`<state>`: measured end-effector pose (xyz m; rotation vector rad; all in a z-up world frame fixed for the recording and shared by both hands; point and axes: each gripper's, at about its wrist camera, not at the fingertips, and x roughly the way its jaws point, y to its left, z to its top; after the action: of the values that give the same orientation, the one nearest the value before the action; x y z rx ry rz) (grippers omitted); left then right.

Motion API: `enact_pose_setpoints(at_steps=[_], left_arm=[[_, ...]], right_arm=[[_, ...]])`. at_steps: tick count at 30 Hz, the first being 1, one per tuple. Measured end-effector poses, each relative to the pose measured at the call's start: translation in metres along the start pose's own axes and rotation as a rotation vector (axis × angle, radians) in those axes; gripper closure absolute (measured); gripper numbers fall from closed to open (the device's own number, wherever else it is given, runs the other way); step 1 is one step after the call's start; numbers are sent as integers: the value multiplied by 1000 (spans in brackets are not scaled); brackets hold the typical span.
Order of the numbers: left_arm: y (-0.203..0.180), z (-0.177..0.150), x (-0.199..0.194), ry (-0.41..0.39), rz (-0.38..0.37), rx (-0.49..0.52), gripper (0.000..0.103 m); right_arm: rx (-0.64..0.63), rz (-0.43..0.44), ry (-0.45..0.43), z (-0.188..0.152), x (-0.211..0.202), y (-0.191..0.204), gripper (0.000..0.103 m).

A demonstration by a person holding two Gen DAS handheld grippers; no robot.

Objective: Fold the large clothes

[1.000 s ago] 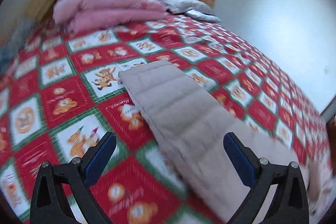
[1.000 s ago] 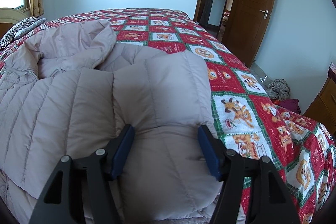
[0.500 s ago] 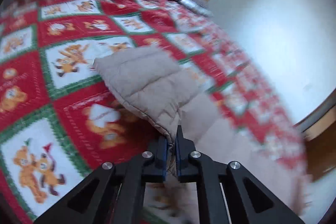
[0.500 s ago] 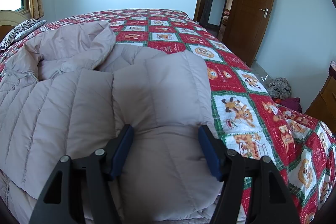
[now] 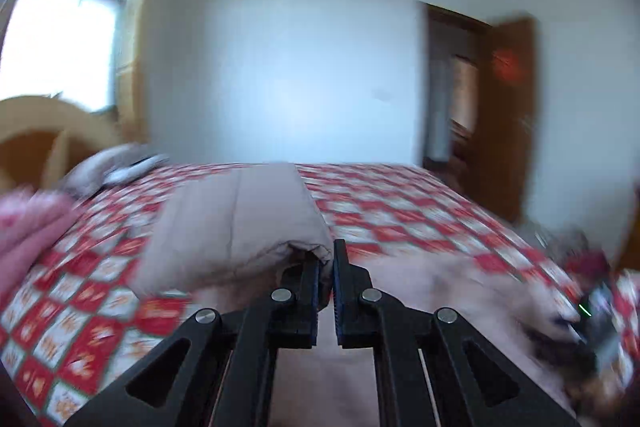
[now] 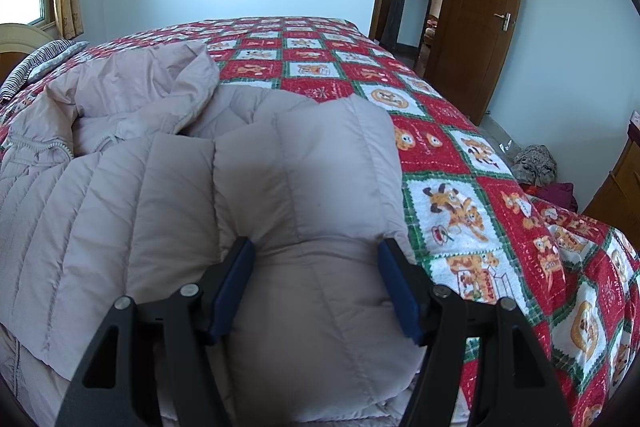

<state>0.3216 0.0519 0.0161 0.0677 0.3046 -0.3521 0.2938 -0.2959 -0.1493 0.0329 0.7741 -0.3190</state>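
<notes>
A beige quilted puffer jacket (image 6: pixel 168 187) lies spread on a bed with a red, white and green cartoon quilt (image 6: pixel 472 163). My left gripper (image 5: pixel 327 259) is shut on the jacket's sleeve (image 5: pixel 236 215) and holds it lifted above the bed; this view is blurred. My right gripper (image 6: pixel 316 267) is open, its blue pads on either side of a folded sleeve (image 6: pixel 316 187) that lies over the jacket's right side. The jacket's hood (image 6: pixel 160 83) lies crumpled toward the far side.
A pink folded blanket (image 5: pixel 28 227) and a wooden headboard (image 5: pixel 44 131) are on the left. A striped pillow (image 6: pixel 36 67) lies near the headboard. An open brown door (image 6: pixel 484 15) and clothes on the floor (image 6: pixel 536 167) are beyond the bed's right edge.
My left gripper closed on the sleeve, lifted it and swung to the right, toward the door side. My right gripper has not moved.
</notes>
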Motion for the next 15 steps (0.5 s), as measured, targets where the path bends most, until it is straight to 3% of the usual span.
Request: enact_pose_setpoints(at_steps=[4,8,11,13,15], left_arm=[[-104,-50,22,130,-129,142,98],[-163,-117,56,327,-150,208,95],[-179,-143,73,442,-95,261,75],[-187,-146,66,419,-54,345,63],[-191,-144,53,391,-51,391,35]], right_arm=[[7,9,0,0,0,-1,34],[18,23,0,-1,0,-4,34],[31,38,0,-1,1,-6,33],[36,46,2,0,1,-7,32],[40,51,2,0,1,-8,32]])
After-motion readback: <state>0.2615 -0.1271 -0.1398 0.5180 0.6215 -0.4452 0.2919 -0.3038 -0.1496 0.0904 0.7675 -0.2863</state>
